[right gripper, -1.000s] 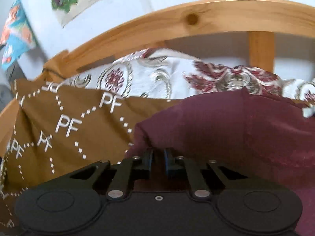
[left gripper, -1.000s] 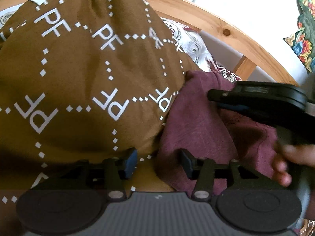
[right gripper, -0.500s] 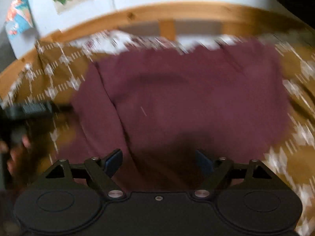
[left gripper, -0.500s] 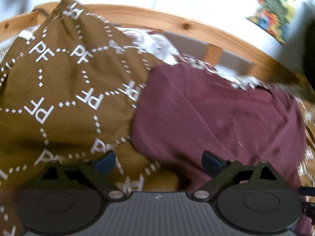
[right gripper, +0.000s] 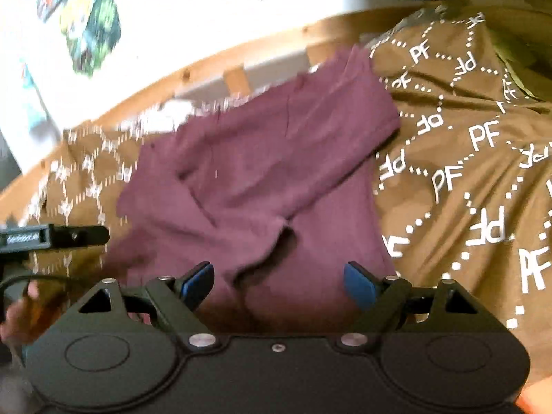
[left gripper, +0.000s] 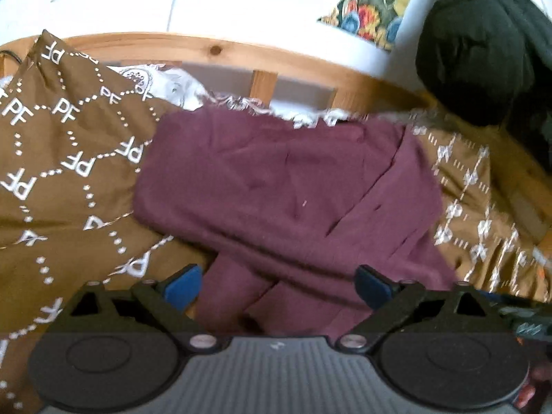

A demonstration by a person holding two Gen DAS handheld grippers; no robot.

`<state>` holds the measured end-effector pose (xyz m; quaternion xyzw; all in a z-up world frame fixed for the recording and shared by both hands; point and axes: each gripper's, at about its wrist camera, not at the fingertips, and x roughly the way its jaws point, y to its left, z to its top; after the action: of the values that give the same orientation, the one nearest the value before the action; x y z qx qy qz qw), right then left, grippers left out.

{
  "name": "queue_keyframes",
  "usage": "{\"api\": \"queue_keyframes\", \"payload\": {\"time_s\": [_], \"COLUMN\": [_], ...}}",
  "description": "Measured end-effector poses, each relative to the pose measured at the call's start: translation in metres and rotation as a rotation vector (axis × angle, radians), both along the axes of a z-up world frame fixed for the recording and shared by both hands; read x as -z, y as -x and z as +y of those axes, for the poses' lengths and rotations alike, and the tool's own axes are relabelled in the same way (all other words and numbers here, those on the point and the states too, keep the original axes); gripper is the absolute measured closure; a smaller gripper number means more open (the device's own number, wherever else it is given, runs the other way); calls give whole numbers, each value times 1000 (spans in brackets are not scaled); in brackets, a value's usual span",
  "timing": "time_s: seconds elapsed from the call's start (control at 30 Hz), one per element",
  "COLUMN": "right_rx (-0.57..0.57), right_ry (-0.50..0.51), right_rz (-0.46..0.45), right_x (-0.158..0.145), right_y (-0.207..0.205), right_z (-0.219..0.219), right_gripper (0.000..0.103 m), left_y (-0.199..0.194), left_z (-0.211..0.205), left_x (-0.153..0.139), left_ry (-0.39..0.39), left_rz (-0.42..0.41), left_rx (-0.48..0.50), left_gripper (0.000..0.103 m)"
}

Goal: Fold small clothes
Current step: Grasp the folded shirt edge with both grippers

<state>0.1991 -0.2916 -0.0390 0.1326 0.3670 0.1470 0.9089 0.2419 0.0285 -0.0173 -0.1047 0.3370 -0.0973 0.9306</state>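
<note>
Tongs on both sides, left tongs (left gripper: 277, 284) and right tongs (right gripper: 277, 283), gape wide and hold nothing, while the purple shirt (left gripper: 286, 200) lies half folded on the brown bedspread (left gripper: 65, 186), needing more folds

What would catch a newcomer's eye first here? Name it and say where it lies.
The maroon garment stands out first: it lies partly folded in the middle of the bed, on a brown cover printed with white PF letters. Both the left gripper and the right gripper are wide open just short of its near edge, holding nothing. Behind runs a curved wooden bed rail, with a dark bundle at the left view's upper right.
</note>
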Motion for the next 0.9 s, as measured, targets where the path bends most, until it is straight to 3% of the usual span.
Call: {"api": "queue_keyframes", "payload": {"time_s": [0.07,0.17,0.2,0.27,0.37,0.53,0.67,0.9], "right_rx": [-10,-72,-94,-141,-231,-421,-527,-572], "right_ry": [17,96,111,142,214,304,352,398], "right_rz": [-30,-121,-140,-153,-150,-116,-81,-75], "right_x": [0,-7,-8,-9,-9,-5,4,24], "right_y": [-10,-28,-36,-54,-81,-104,-102,-96], "right_z": [6,20,23,33,53,86,108,132], "right_gripper": [26,34,38,57,69,70,71,70], "left_y": [-14,-37,-41,-50,-59,-71,-72,-73], "left_z": [2,6,6,5,4,9,18,17], "left_x": [7,26,32,43,53,67,71,73], "left_ry": [80,173,184,194,206,230,299,280], "left_rz": [40,133,148,171,180,241,280,289], "left_rx": [8,-4,-3,5,23,-9,-40,-53], "left_gripper": [27,44,47,56,62,82,85,92]}}
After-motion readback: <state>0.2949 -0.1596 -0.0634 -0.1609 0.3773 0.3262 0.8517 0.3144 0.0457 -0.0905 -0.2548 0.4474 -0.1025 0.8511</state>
